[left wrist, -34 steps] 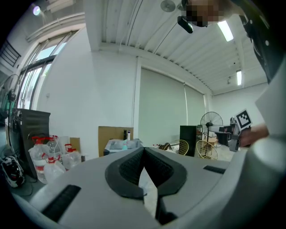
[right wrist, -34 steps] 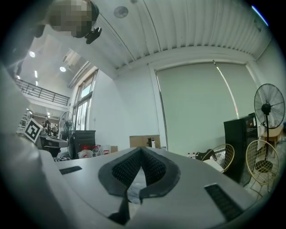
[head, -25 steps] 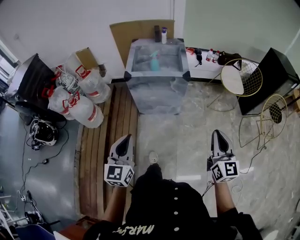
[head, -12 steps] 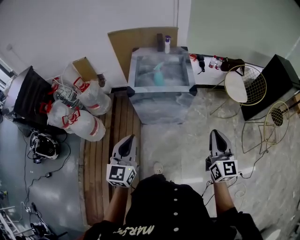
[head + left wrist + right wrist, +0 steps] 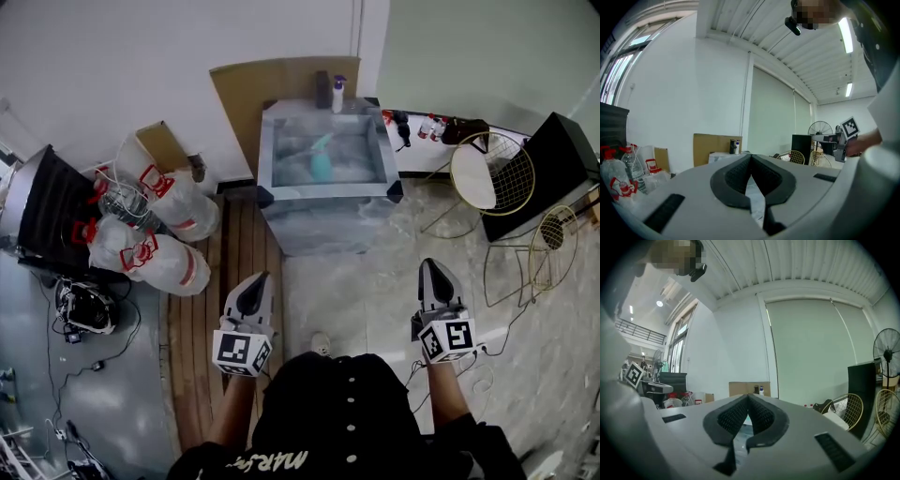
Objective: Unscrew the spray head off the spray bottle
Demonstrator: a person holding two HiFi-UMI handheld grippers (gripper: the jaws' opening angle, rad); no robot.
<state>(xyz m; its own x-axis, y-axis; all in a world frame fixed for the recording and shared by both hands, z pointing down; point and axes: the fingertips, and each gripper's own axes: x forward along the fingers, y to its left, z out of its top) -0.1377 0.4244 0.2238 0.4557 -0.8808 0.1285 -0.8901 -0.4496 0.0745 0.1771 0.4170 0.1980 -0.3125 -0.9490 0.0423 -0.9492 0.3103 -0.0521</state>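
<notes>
Spray bottle (image 5: 320, 161), teal, sits on the grey table (image 5: 323, 225), well apart from the left gripper (image 5: 258, 277) and right gripper (image 5: 432, 266). Both are held out level, jaws pressed together on nothing. Table and bottle lie lower and nearer in the head view than a second ago; the person has walked closer. Water jugs (image 5: 155, 234) crowd the left wall, cardboard (image 5: 246, 89) leans behind the table, and wire chairs (image 5: 487, 169) stand to the right on the marble floor (image 5: 366, 291).

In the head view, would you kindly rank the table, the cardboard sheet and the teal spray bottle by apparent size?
Largest to smallest:
1. table
2. cardboard sheet
3. teal spray bottle
The cardboard sheet is partly hidden behind the table, so only its visible part counts.
</notes>
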